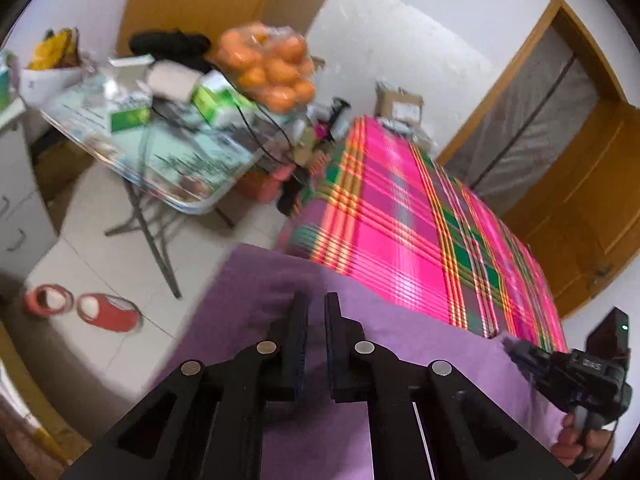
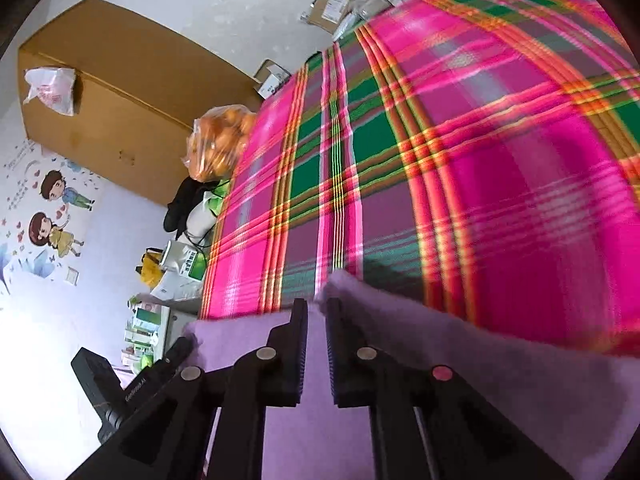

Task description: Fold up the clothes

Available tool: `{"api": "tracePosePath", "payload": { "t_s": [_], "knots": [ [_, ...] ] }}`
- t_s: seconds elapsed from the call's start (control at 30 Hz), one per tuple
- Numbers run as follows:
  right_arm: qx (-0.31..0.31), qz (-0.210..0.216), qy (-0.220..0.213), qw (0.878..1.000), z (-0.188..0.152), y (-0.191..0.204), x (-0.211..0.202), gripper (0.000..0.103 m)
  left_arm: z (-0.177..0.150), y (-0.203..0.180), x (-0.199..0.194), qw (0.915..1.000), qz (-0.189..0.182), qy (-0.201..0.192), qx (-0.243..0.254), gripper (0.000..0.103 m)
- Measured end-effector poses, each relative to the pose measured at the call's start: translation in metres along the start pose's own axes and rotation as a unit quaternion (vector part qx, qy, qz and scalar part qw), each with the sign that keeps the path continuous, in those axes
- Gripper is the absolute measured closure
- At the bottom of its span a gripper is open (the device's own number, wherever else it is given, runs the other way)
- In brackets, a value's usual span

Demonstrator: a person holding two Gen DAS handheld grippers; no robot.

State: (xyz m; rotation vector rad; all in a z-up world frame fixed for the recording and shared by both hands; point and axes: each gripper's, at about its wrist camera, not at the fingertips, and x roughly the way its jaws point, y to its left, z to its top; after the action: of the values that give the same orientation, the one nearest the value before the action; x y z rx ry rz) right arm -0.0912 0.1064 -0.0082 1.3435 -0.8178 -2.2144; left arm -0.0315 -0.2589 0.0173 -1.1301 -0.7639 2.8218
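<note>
Over the plaid bed sheet [image 2: 460, 152]: my left gripper [image 1: 316, 304] and right gripper [image 2: 316, 308], fingers narrow, each pinching the purple garment [image 1: 420, 344].

Motion blur smears the purple garment [image 1: 248, 280], so its folds are unreadable. Its near part runs off the bottom edge. The bag of oranges [image 1: 267, 65] on the counter [image 1: 120, 148] is blurred too.

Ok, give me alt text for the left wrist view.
The left gripper, black and two-fingered, pinches a fold of soft purple garment between nearly closed fingers, held above a bed spread with a bright pink, green and orange plaid sheet. The right gripper grips the same cloth at the lower right. Behind stand a cluttered folding table and a clear bag of oranges.
</note>
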Motion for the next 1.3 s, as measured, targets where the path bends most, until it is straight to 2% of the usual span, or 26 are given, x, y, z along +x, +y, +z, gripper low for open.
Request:
{"api": "tracePosePath", "payload": {
  "t_s": [0.07, 0.13, 0.23, 0.33, 0.4, 0.5, 0.57, 0.7, 0.73, 0.77, 1.0, 1.17, 1.3],
  "knots": [
    [-0.011, 0.007, 0.001, 1.000, -0.011, 0.000, -0.012, 0.082, -0.008, 0.010, -0.017, 0.9998, -0.011, -0.007, -0.014, 0.093],
    [-0.018, 0.011, 0.007, 1.000, -0.026, -0.006, -0.022, 0.082, -0.020, 0.020, -0.031, 0.9994, -0.016, -0.015, -0.026, 0.089],
    [-0.025, 0.017, 0.016, 0.999, -0.047, -0.017, -0.035, 0.082, -0.043, 0.040, -0.047, 0.9984, -0.023, -0.019, -0.049, 0.088],
    [-0.011, 0.029, 0.015, 0.999, -0.060, -0.039, -0.049, 0.085, -0.060, 0.051, -0.064, 0.9970, -0.035, -0.021, -0.066, 0.088],
    [-0.019, 0.026, 0.002, 0.999, -0.067, -0.042, -0.064, 0.079, -0.072, 0.059, -0.080, 0.9953, -0.044, -0.034, -0.079, 0.088],
    [-0.044, 0.020, -0.020, 0.999, -0.080, -0.044, -0.086, 0.074, -0.086, 0.076, -0.097, 0.9913, -0.034, -0.061, -0.112, 0.075],
    [-0.056, 0.020, -0.018, 0.998, -0.086, -0.045, -0.090, 0.074, -0.090, 0.085, -0.097, 0.9879, -0.036, -0.063, -0.137, 0.066],
    [-0.072, 0.024, -0.018, 0.997, -0.093, -0.048, -0.094, 0.074, -0.092, 0.098, -0.081, 0.9765, -0.070, -0.035, -0.201, 0.063],
    [-0.073, 0.026, -0.019, 0.997, -0.093, -0.048, -0.095, 0.074, -0.091, 0.097, -0.078, 0.9750, -0.078, -0.029, -0.206, 0.056],
    [-0.075, 0.028, -0.020, 0.997, -0.093, -0.047, -0.095, 0.074, -0.091, 0.095, -0.074, 0.9738, -0.085, -0.024, -0.210, 0.055],
    [-0.077, 0.038, -0.019, 0.996, -0.093, -0.050, -0.095, 0.074, -0.085, 0.090, -0.067, 0.9695, -0.098, -0.036, -0.222, 0.054],
    [-0.078, 0.040, -0.019, 0.996, -0.092, -0.048, -0.093, 0.074, -0.074, 0.087, -0.061, 0.9718, -0.086, -0.038, -0.216, 0.054],
    [-0.078, 0.038, -0.021, 0.996, -0.093, -0.048, -0.094, 0.074, -0.072, 0.090, -0.054, 0.9682, -0.086, -0.033, -0.233, 0.054]
  ]
}}
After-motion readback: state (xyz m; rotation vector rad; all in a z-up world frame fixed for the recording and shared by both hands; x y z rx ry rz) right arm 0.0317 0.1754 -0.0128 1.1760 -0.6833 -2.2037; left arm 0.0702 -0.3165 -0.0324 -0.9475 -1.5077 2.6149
